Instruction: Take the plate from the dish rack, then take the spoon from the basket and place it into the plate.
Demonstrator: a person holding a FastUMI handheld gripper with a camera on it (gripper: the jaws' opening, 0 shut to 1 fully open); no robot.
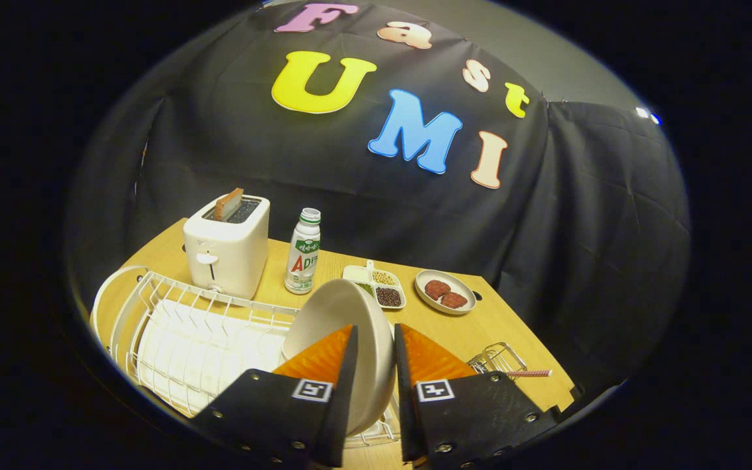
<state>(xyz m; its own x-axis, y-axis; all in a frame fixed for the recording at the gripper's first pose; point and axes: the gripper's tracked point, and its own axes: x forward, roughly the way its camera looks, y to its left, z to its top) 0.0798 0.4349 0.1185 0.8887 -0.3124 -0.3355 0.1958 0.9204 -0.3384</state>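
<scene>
A cream plate stands on edge between my two fingers, and my gripper is shut on its rim. It is held above the right end of the white wire dish rack. To the right of my fingers, on the wooden table, lies a small wire basket with a pink-handled spoon sticking out of it to the right.
A white toaster with a slice of bread in it stands behind the rack. Beside it is a small bottle. Further right lie a divided dish of grains and a small plate with two patties. The table's right edge is near the basket.
</scene>
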